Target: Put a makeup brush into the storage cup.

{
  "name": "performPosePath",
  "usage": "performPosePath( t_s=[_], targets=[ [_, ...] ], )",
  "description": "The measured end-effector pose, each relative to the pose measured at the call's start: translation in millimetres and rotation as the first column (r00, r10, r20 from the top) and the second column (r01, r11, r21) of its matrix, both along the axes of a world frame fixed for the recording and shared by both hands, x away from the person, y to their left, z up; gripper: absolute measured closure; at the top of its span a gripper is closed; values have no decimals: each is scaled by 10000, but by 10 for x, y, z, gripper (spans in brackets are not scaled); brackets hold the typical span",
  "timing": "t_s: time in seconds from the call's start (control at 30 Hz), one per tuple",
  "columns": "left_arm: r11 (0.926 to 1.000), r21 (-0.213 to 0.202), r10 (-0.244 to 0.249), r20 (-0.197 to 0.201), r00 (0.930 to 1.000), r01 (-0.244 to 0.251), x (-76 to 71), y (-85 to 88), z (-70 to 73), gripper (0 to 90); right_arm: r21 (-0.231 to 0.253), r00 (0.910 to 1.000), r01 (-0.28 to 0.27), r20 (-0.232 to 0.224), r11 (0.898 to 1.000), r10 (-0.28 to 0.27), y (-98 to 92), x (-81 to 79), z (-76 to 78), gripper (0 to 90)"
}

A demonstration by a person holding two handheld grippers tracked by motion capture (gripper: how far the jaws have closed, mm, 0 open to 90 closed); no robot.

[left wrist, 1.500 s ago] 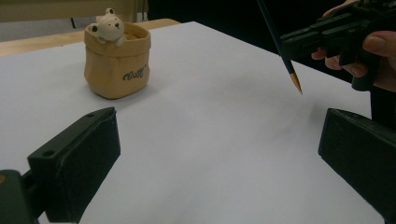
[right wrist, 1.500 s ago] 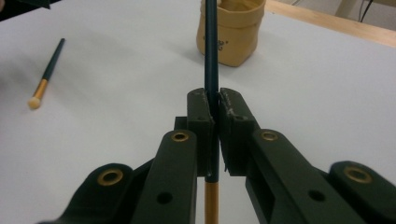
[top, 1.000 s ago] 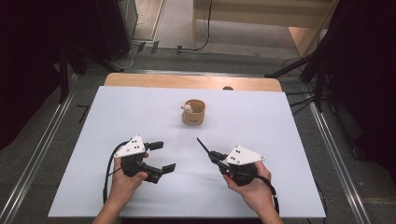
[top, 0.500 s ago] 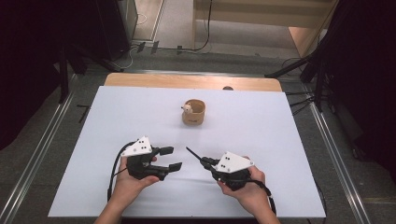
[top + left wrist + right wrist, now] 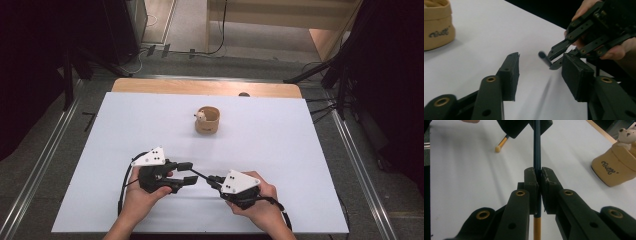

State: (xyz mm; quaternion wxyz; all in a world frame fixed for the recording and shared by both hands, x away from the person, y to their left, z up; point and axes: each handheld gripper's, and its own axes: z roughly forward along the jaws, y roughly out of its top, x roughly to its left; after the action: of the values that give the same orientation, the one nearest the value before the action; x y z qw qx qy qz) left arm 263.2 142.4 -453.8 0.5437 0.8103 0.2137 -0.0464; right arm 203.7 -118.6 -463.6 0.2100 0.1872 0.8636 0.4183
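Observation:
My right gripper (image 5: 212, 179) (image 5: 537, 171) is shut on a dark teal pencil (image 5: 537, 150) with a yellow rear end; the pencil (image 5: 200, 175) points left towards my left gripper (image 5: 190, 172). In the left gripper view the pencil's blurred tip (image 5: 543, 56) sticks out of the right gripper (image 5: 554, 60), level with the gap between my left gripper's (image 5: 541, 58) pads. The left jaws have just been closing; the pencil stands between them with gaps on both sides. In the right gripper view the left pads (image 5: 511, 127) flank the pencil.
A tan cup (image 5: 207, 122) (image 5: 616, 167) (image 5: 436, 27) with a small toy bear (image 5: 200, 116) in it stands mid-table, beyond both grippers. A thin orange stick with a pale round tip (image 5: 498, 148) lies by the left gripper. The white sheet (image 5: 280, 150) covers the table.
The right gripper has moved left, bringing the pencil's tip between the left gripper's jaws. The left jaws have narrowed and now point right towards it.

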Motion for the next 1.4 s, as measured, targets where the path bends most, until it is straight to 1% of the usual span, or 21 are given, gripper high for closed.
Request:
performPosePath(
  t_s=[0.07,0.13,0.2,0.33,0.43,0.5,0.57,0.63,0.7,0.8,0.87,0.97,1.0,1.03,1.13,1.17,1.2,1.23,1.3,1.33,1.4],
  targets=[
    [9998,193,-63,-1,10000,63,-3,-16,0,538,-127,9999,-66,108,9999,68,18,-6,-4,851],
    [9998,175,-129,-135,9998,132,0,-25,-3,567,-209,9998,-174,119,9996,177,36,-15,-9,852],
    [9996,254,-130,-237,9996,136,6,-26,-1,591,-309,9995,-203,223,9993,210,48,-13,-14,852],
    [9990,394,-181,-431,9989,198,14,-33,0,640,-405,9995,-216,230,9989,226,61,-21,-21,851],
    [9990,407,-162,-741,9971,193,35,-34,-6,662,-442,9992,-254,298,9987,267,64,-22,-21,852],
    [9992,308,-230,-1042,9943,264,53,-30,-11,669,-439,9992,-250,298,9987,263,64,-21,-21,851],
    [9990,347,-254,-1184,9926,297,61,-35,-16,688,-478,9985,-326,422,9983,346,70,-16,-25,851],
    [9988,293,-359,-1345,9903,402,68,-36,-22,695,-575,9983,-319,463,9978,345,75,-18,-29,852],
    [9986,353,-343,-1376,9899,395,68,-40,-25,706,-663,9977,-423,495,9969,456,83,-18,-37,851],
    [9982,362,-414,-1421,9890,470,58,-49,-20,748,-730,9970,-470,582,9962,513,90,-11,-45,852],
    [9980,337,-475,-1424,9887,528,53,-52,-15,779,-786,9972,-469,537,9958,512,93,-18,-48,852],
    [9979,56,-620,-1685,9838,638,59,-43,-17,824,-904,9953,-584,716,9942,650,94,-21,-52,852],
    [9980,147,-583,-1667,9843,616,61,-37,-16,830,-909,9939,-653,831,9937,730,93,-19,-53,852],
    [9983,256,-477,-1611,9858,525,56,-35,-14,847,-905,9937,-666,843,9937,743,89,-19,-52,852],
    [9986,147,-480,-1614,9857,510,58,-17,-8,862,-692,9939,-680,827,9953,737,74,-14,-46,844],
    [9986,120,-488,-1596,9860,514,56,-17,-4,863,-546,9956,-615,677,9966,651,71,-14,-44,831],
    [9987,131,-471,-1516,9873,497,53,-17,-1,863,-405,9966,-541,592,9977,565,67,-14,-42,780],
    [9987,174,-439,-1445,9885,469,49,-18,1,864,-247,9963,-508,676,9984,524,65,-10,-42,730],
    [9991,269,-286,-1297,9911,323,48,-15,5,864,192,9983,-101,570,9998,90,61,-12,-41,579],
    [9992,318,-222,-1230,9922,263,48,-8,6,864,391,9978,104,655,9992,-129,56,-7,-40,537],
    [9995,315,-56,-1067,9943,90,46,6,10,864,770,9971,469,566,9959,-513,38,-1,-29,455]
  ],
)
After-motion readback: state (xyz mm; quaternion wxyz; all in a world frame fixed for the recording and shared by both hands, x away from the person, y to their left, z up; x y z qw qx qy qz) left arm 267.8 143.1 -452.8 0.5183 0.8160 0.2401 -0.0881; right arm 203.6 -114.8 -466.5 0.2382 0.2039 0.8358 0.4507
